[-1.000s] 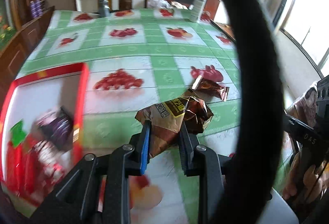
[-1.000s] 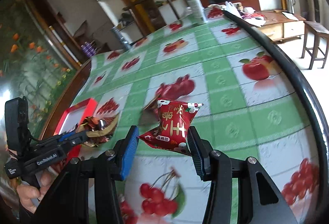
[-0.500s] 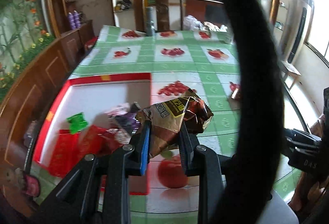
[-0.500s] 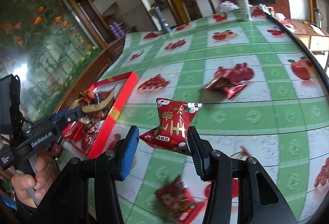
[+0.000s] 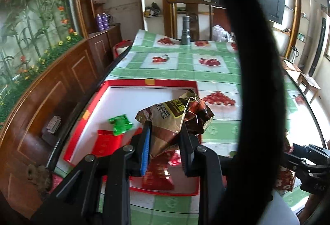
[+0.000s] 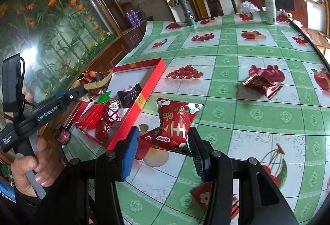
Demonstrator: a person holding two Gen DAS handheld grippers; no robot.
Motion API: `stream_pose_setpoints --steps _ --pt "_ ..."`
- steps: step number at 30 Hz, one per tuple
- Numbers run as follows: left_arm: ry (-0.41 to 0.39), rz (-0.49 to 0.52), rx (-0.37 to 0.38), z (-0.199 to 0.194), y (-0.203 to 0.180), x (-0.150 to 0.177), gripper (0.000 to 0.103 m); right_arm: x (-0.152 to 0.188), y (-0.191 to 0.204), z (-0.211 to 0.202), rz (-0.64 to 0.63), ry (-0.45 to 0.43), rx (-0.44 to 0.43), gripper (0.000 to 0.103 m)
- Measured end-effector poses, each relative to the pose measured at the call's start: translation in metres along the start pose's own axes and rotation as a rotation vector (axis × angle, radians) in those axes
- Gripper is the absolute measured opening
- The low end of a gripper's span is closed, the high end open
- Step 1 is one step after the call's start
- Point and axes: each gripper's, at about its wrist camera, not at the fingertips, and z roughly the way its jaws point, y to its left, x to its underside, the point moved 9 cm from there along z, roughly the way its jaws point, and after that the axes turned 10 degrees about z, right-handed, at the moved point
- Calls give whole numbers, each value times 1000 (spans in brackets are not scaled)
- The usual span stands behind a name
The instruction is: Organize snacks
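Left wrist view is showing the left hand-held gripper (image 5: 165,142) clamped on a brown snack packet (image 5: 175,117), now hanging over the white floor of the red tray (image 5: 148,82); a second ago the same packet was hanging over bare green-checked cloth with the tray off to the side, so the carry has been bringing it across the tray's rim. Right wrist view is showing the right hand-held gripper (image 6: 163,138) pinching a red snack pouch (image 6: 175,124), its jaws part-way apart around the pouch's width, and the pouch is hovering over the desk (image 6: 257,49) just beside the tray's near corner, where earlier it was well out over the middle of the cloth. Judging by that, both snacks are nearing the drop, the brown packet first and the red pouch needing a little more travel toward the tray. One dark red wrapped snack (image 6: 261,84) is lying alone on the cloth, well apart from the tray, so more collecting is likely remaining. Inside the tray a green wrapper (image 5: 120,127) and several red packets are piling at the near end, partly covered by the gripper's fingers. A thick black loop is crossing the left wrist view and blocking the desk's right side, and a blurred red packet near the bottom of the right wrist view is too smeared to identify.
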Motion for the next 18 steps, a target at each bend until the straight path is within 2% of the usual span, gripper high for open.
stream_pose_setpoints --steps 18 --pt "18 -48 -123 6 53 15 27 8 51 27 -96 67 -50 48"
